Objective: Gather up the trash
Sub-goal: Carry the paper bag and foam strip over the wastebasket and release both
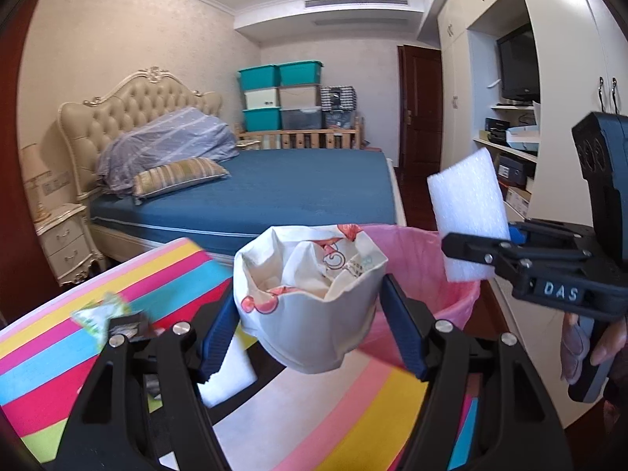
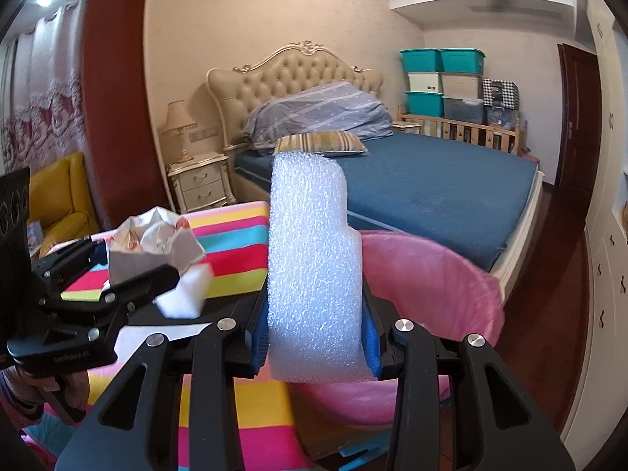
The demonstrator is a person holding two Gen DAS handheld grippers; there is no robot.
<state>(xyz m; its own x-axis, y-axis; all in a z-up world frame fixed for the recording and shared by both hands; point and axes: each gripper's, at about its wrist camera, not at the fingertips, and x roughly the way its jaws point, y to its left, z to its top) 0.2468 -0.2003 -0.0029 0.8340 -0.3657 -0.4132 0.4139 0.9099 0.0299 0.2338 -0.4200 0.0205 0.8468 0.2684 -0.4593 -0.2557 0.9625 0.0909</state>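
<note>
Left wrist view: our left gripper point(image 1: 310, 310) clamps the crumpled paper cup point(image 1: 308, 298) short of the pink-lined bin point(image 1: 422, 263); releasing early drops it on the striped mat point(image 1: 345, 404). Our right gripper point(image 2: 314, 337) pinches the foam piece point(image 2: 314, 271) narrowly; being light, it may drift past the rim.

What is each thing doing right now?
Left gripper: shut on the paper cup.
Paper cup: crumpled, held up.
Right gripper: shut on the foam piece.
Foam piece: upright between the fingers.
Trash bin: open, lined with a pink bag.
Wrapper: lying on the striped mat.
</note>
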